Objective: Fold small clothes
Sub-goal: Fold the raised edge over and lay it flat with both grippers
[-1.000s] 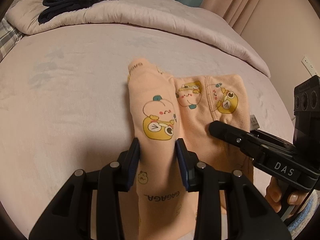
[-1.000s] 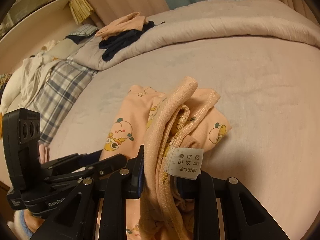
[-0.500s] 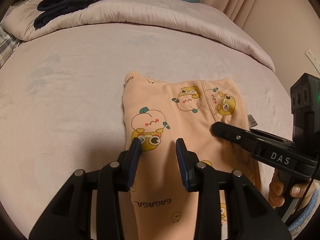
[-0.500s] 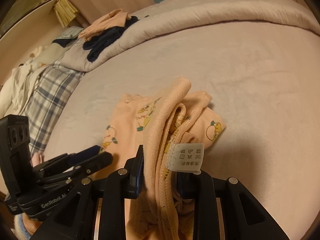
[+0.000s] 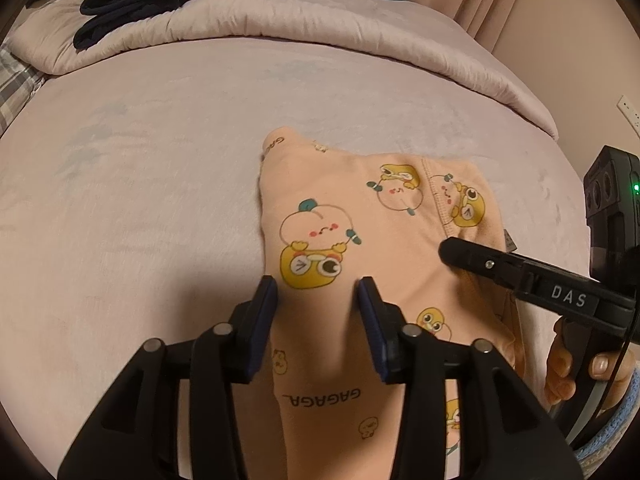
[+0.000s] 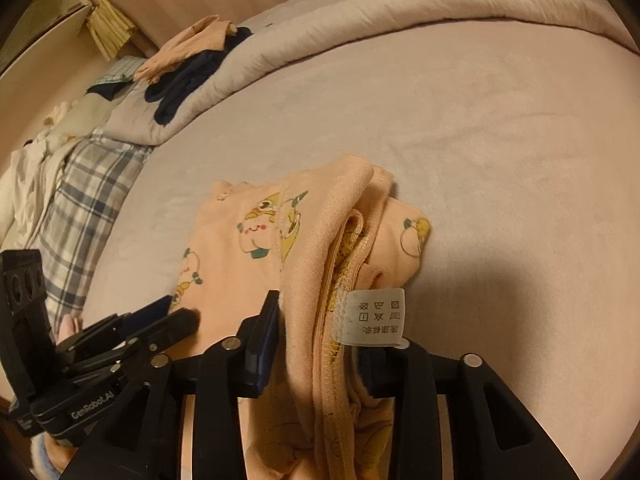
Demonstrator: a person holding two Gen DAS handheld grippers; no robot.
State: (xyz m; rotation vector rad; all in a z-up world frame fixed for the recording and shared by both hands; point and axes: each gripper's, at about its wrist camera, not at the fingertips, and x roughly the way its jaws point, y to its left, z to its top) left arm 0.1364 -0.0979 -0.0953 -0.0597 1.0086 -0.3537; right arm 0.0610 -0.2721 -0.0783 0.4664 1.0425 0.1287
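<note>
A small peach garment (image 5: 360, 216) printed with yellow cartoon figures lies folded on the pale bed sheet (image 5: 132, 200). My left gripper (image 5: 318, 296) has its jaws apart with the near fold of the cloth lying between them. My right gripper (image 6: 320, 320) holds the garment's waistband edge (image 6: 320, 240) with its white care label (image 6: 376, 316). The right gripper also shows in the left wrist view (image 5: 520, 272), resting on the garment's right side. The left gripper shows at the lower left of the right wrist view (image 6: 172, 320).
A rolled pale duvet (image 5: 320, 20) runs across the far side of the bed, with dark and peach clothes (image 5: 136, 4) piled on it. A plaid cloth (image 6: 76, 200) and white laundry (image 6: 28, 176) lie to the left. A wall socket (image 5: 630, 112) is at the right.
The upper layer of the garment has come down flat onto the sheet. The left gripper's jaws have loosened from the fold. The right gripper has lowered with the waistband.
</note>
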